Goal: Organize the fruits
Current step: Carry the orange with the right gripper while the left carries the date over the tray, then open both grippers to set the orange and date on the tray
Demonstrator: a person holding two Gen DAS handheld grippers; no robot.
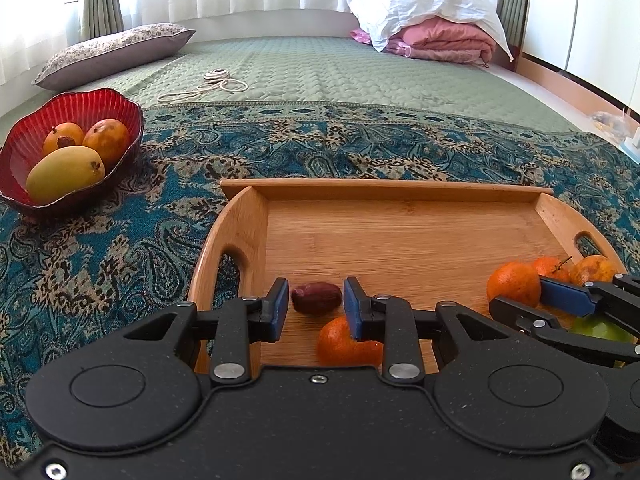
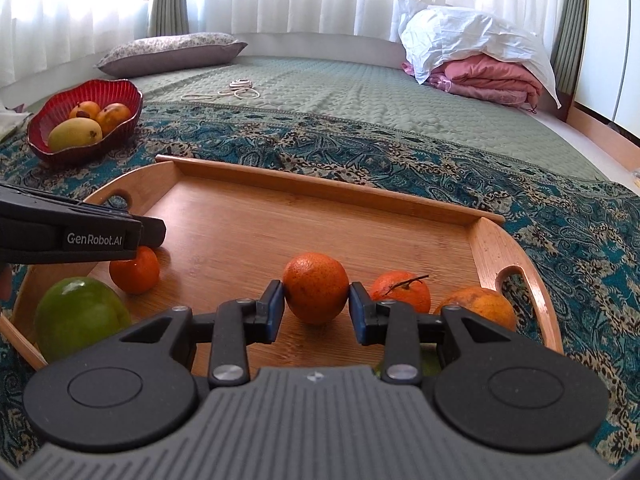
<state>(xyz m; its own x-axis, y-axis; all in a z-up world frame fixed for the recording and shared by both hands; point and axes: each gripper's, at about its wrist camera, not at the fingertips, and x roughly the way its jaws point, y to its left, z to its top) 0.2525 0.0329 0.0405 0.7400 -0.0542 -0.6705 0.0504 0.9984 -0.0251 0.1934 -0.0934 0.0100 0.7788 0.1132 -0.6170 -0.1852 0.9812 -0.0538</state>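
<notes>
A wooden tray [image 1: 400,232] [image 2: 320,196] lies on the patterned bedspread. My left gripper [image 1: 316,306] is open over the tray's left part, with a dark brown fruit [image 1: 316,298] between its fingertips and a small orange [image 1: 340,342] just below. My right gripper [image 2: 316,306] has its pads against the sides of an orange [image 2: 316,286] that rests on the tray. Two more oranges [image 2: 402,290] [image 2: 480,306] lie to its right, a small orange [image 2: 135,270] and a green fruit [image 2: 80,316] to its left. A red bowl [image 1: 24,152] [image 2: 44,118] holds three mangoes.
The bowl stands at the far left on the bedspread. Behind it lie a flowered pillow [image 1: 112,54], a coiled white cord [image 1: 216,82] and folded pink and white bedding [image 1: 436,24]. The left gripper's arm [image 2: 68,234] crosses the right view's left edge.
</notes>
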